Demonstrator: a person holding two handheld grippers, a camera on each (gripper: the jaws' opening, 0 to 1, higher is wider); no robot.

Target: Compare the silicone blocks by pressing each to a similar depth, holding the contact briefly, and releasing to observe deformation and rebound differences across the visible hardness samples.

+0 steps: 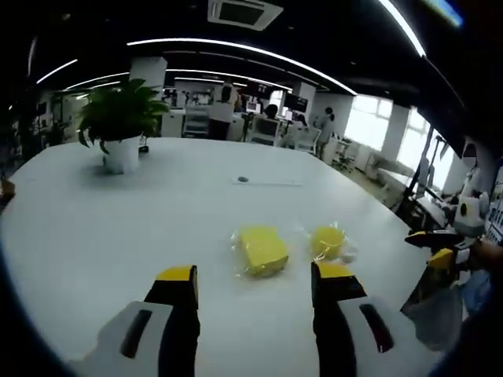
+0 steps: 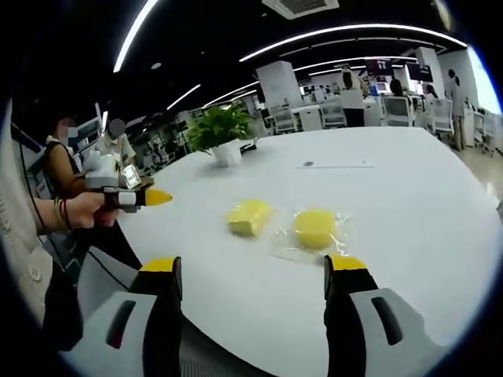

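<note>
White table [image 1: 118, 236] stretches across an open office, a potted plant [image 1: 119, 126] at its far side. On it lie a square block [image 1: 262, 250] and a round block [image 1: 327, 240], both yellow, side by side in clear wrap, apart. Left gripper [image 1: 255, 284] hangs just short of them, jaws wide and empty. Right gripper [image 2: 251, 275] is likewise spread, holding nothing, near the round block [image 2: 314, 228].

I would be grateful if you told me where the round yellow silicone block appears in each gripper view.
Left gripper view: round yellow block lies right of centre, just above the right jaw tip.
Right gripper view: it lies right of centre, right of the rectangular yellow block.
Shared landmark: the potted plant on the white table.
</note>
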